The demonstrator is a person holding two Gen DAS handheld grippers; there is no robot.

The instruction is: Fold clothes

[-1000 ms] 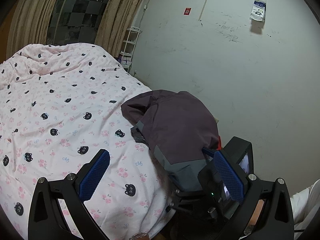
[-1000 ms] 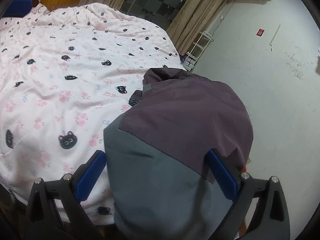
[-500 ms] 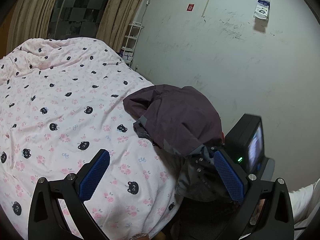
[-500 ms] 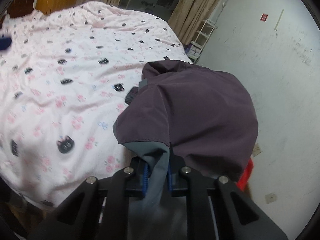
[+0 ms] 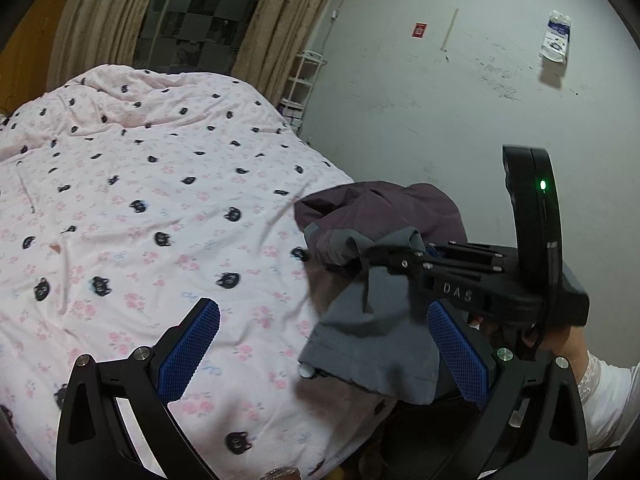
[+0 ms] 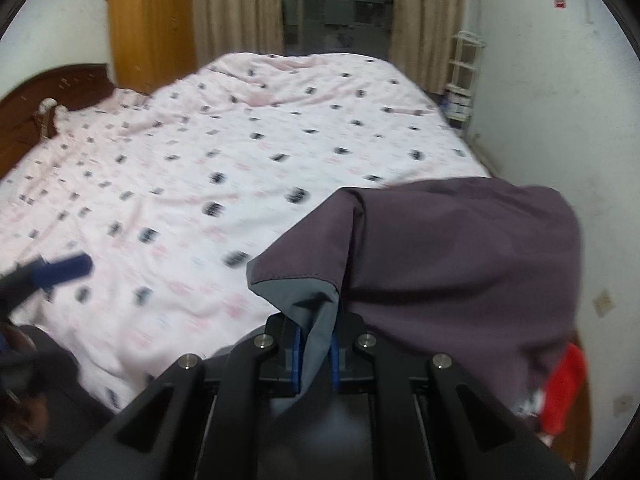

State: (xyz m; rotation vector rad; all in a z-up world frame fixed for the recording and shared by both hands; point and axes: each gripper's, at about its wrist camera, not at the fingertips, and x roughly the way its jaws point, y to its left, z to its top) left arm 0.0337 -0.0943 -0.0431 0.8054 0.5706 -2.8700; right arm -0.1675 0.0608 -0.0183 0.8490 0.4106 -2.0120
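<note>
While one garment is the only piece of clothing in view, a purple and grey jacket (image 6: 460,248), two grippers work around it. The right gripper (image 6: 316,350) has its blue pads pinched tight on a grey fold of the jacket, and the cloth drapes up and over to the right from that pinch. Seen from the left wrist, the same jacket (image 5: 372,320) hangs bunched at the near right edge of the bed, its grey panel drooping below the right gripper (image 5: 400,262) that grips it. The left gripper (image 5: 324,354) is spread wide with nothing between its two blue pads; the right-hand pad sits just beside the hanging grey cloth, though contact cannot be told.

One bed fills most of both views, covered by one pink quilt (image 5: 140,208) printed with small black cat faces and flowers, wrinkled across its top. A dark wooden headboard (image 6: 48,88) shows at the far left, with one orange-brown wardrobe (image 6: 148,28) behind it. Two beige curtains (image 6: 428,12) frame one dark checkered window (image 6: 336,0). One white wire shelf rack (image 6: 464,80) stands in the corner against a scuffed white wall (image 5: 440,112), which carries one small red sticker (image 5: 419,29) and one hanging white packet (image 5: 555,38). Something red (image 6: 564,388) shows below the jacket at the right; what it is cannot be told.
</note>
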